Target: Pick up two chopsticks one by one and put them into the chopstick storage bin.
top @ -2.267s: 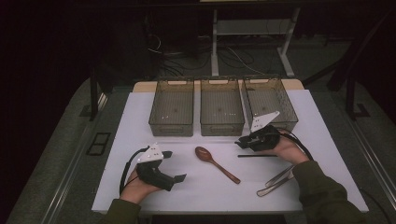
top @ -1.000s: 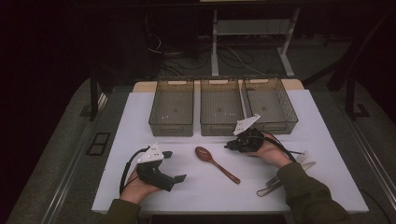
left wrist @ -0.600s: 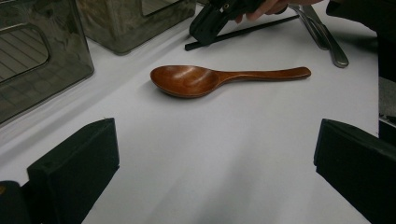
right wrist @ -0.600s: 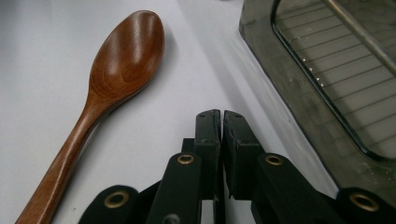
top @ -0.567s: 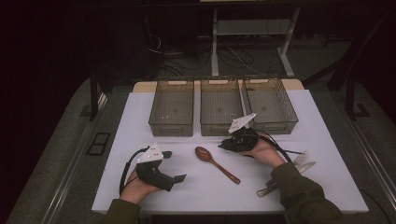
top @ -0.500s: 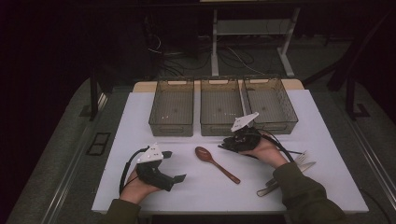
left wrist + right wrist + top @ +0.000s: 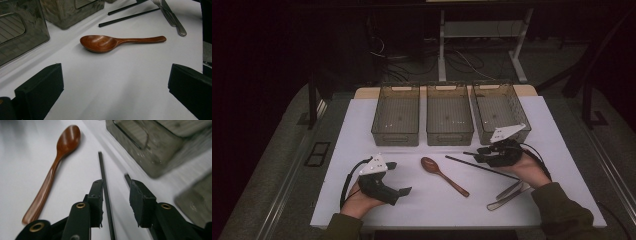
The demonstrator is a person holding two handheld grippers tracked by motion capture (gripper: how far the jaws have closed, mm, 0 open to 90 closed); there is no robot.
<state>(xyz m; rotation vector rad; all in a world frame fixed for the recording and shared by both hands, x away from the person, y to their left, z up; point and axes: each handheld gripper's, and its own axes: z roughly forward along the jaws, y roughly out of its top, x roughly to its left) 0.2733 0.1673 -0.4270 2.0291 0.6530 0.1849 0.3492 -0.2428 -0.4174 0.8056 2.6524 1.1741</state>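
Observation:
A brown wooden spoon [image 7: 443, 175] lies mid-table, bowl toward the bins. Right of it lies a thin black chopstick [image 7: 482, 166]. My right gripper [image 7: 472, 154] hovers low over its far end, in front of the right bin. Its jaws have just been opening and now stand open. In the right gripper view [image 7: 116, 200] one chopstick [image 7: 105, 190] runs between the jaws close to the left one, and a second chopstick [image 7: 127, 178] shows behind the right jaw. My left gripper [image 7: 398, 177] rests at the front left, wide open and holding nothing, facing the spoon [image 7: 110, 43].
Three clear smoky bins [image 7: 396, 112] [image 7: 449, 112] [image 7: 499, 107] stand side by side at the back of the white table [image 7: 362, 125]. Metal cutlery [image 7: 509, 195] lies at the front right, by the right forearm. The table's front edge is just behind both hands.
The right gripper has moved to the right, away from the spoon, and its jaws have parted. The left gripper has kept still.

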